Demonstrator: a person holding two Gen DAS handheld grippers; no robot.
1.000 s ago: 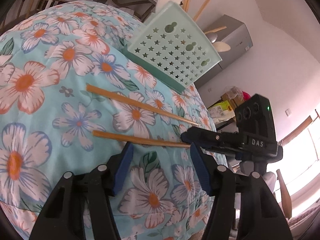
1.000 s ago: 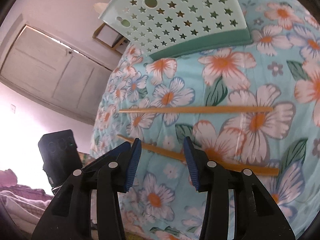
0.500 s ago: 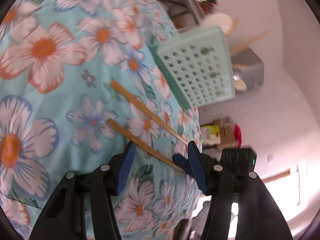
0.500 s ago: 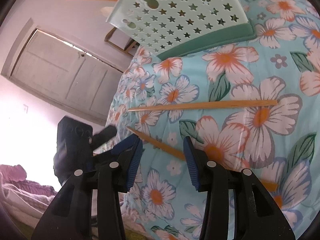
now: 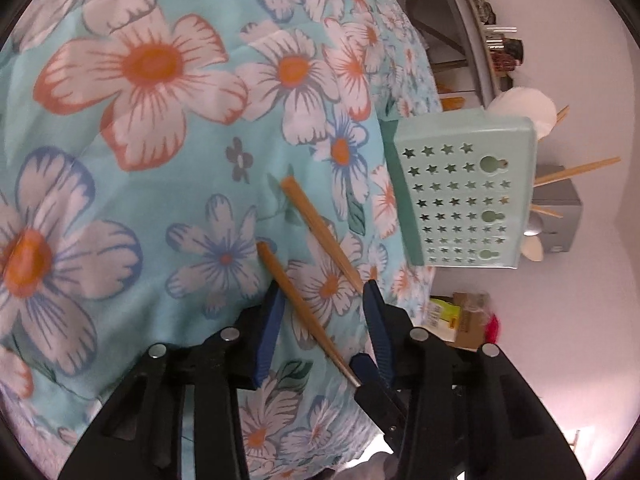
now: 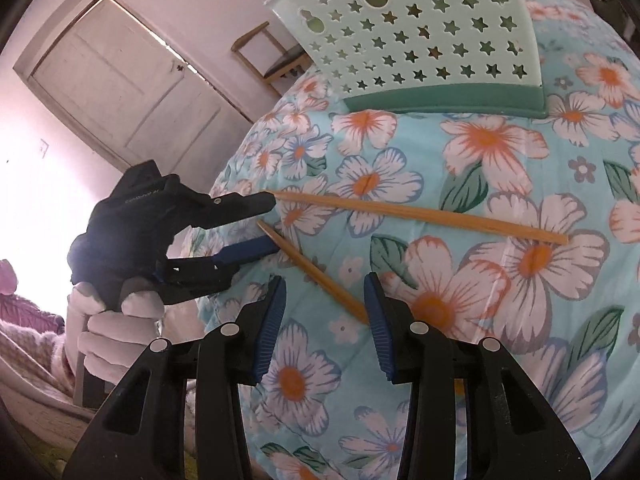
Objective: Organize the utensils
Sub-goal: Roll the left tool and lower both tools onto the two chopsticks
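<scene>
Two wooden chopsticks lie on the floral cloth. The near chopstick (image 5: 304, 308) (image 6: 316, 274) runs between the open jaws of my left gripper (image 5: 322, 294); its tip lies between my right gripper's open jaws (image 6: 324, 292). The far chopstick (image 5: 320, 232) (image 6: 420, 214) lies beside it. In the right wrist view my left gripper (image 6: 268, 224) is open around the chopsticks' thin ends. The mint utensil holder (image 5: 464, 196) (image 6: 420, 36) with star holes stands beyond and holds several utensils.
The table under the floral cloth (image 5: 140, 140) drops off close behind the chopsticks. A white door (image 6: 120, 80) and a chair (image 6: 272, 56) stand behind. A grey cabinet (image 5: 560, 216) and boxes (image 5: 460, 316) sit beyond the holder.
My left gripper has swung round and moved in, so the near chopstick now lies between its jaws. The right gripper has edged closer to that chopstick's other end.
</scene>
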